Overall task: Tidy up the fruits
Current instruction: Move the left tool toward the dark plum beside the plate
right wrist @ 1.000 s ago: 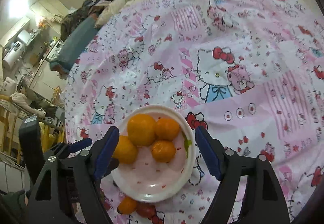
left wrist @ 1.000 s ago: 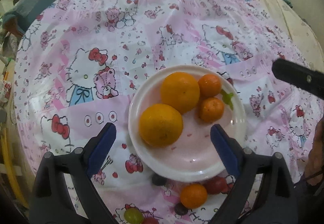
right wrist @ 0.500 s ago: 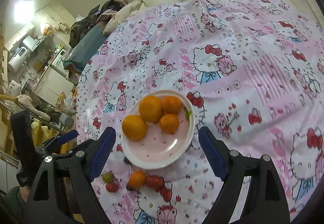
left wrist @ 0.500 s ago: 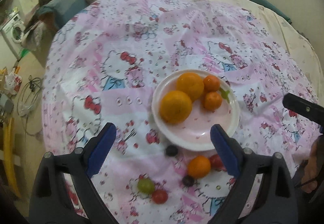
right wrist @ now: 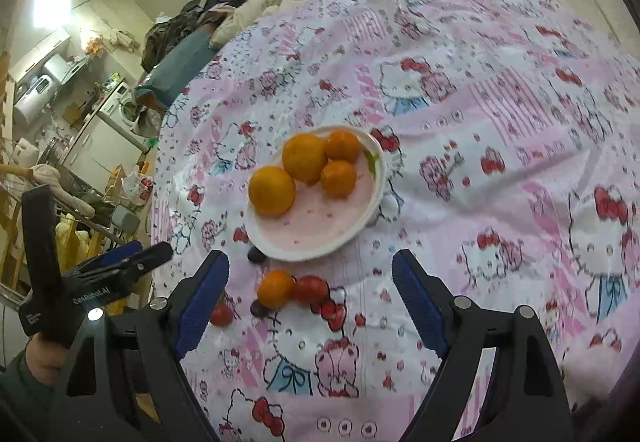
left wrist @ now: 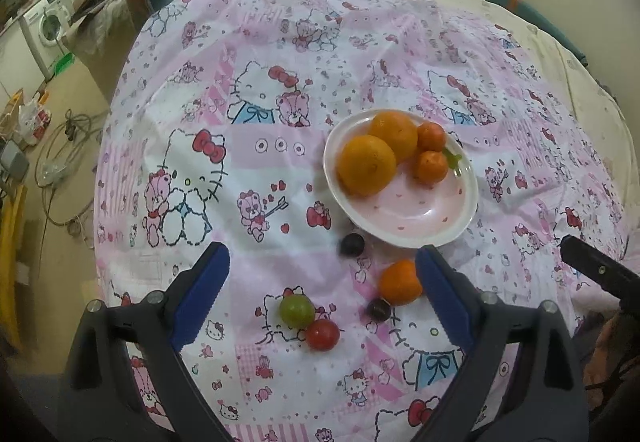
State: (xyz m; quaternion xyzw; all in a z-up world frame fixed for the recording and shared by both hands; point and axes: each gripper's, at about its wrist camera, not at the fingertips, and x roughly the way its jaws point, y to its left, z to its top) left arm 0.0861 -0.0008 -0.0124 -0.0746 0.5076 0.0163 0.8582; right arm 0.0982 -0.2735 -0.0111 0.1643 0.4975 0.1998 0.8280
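Observation:
A white plate (left wrist: pixel 408 230) (right wrist: pixel 320 246) on the pink cartoon-print cloth holds two large oranges (left wrist: pixel 366 165) (right wrist: pixel 272 191) and two small tangerines (left wrist: pixel 430 166) (right wrist: pixel 338 178). Loose on the cloth in front of it lie a tangerine (left wrist: pixel 400 282) (right wrist: pixel 276 289), a green fruit (left wrist: pixel 296 310), red tomatoes (left wrist: pixel 322 335) (right wrist: pixel 310 288) and two dark grapes (left wrist: pixel 352 244). My left gripper (left wrist: pixel 322 294) is open and empty above the loose fruit. My right gripper (right wrist: pixel 310 302) is open and empty, also held back from the plate.
The round table's left edge drops to a floor with cables (left wrist: pixel 60 166) and a washing machine (left wrist: pixel 44 28). Bedding and clothes (right wrist: pixel 192 22) lie behind the table. The right gripper's finger shows at the right of the left wrist view (left wrist: pixel 596 270).
Both grippers have pulled back and up from the plate. The plate looks smaller and farther, and the loose fruits in front of it have come fully into view.

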